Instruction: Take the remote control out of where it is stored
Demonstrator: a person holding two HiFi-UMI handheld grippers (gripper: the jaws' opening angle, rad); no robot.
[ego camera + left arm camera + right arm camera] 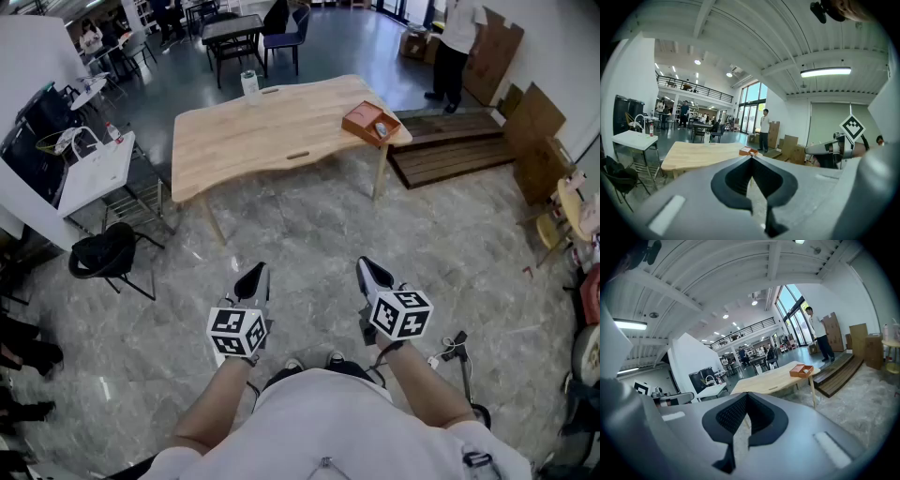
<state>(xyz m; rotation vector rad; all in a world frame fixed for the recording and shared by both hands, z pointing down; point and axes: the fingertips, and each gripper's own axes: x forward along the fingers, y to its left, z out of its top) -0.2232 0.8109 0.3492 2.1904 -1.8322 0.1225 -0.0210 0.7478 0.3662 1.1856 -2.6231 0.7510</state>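
An open orange-brown box (pixel 372 123) sits at the right end of a light wooden table (pixel 272 131), far ahead of me. A small grey thing lies inside it, too small to identify. Low over the marble floor in the head view, well short of the table, I hold both grippers. The jaws of my left gripper (pixel 255 274) are together and hold nothing. My right gripper (pixel 368 267) is shut and empty too. The left gripper view has the closed tips (pixel 751 157) in line with the box (pixel 748 151). In the right gripper view the box (pixel 801 370) lies right of the tips (pixel 746 394).
A white cup (pixel 249 82) stands at the table's far edge. A black chair (pixel 108 251) and a white side table (pixel 98 169) are at the left. A wooden platform (pixel 459 150) and cardboard lie to the right, near a standing person (pixel 455 42). Dark tables and chairs are behind.
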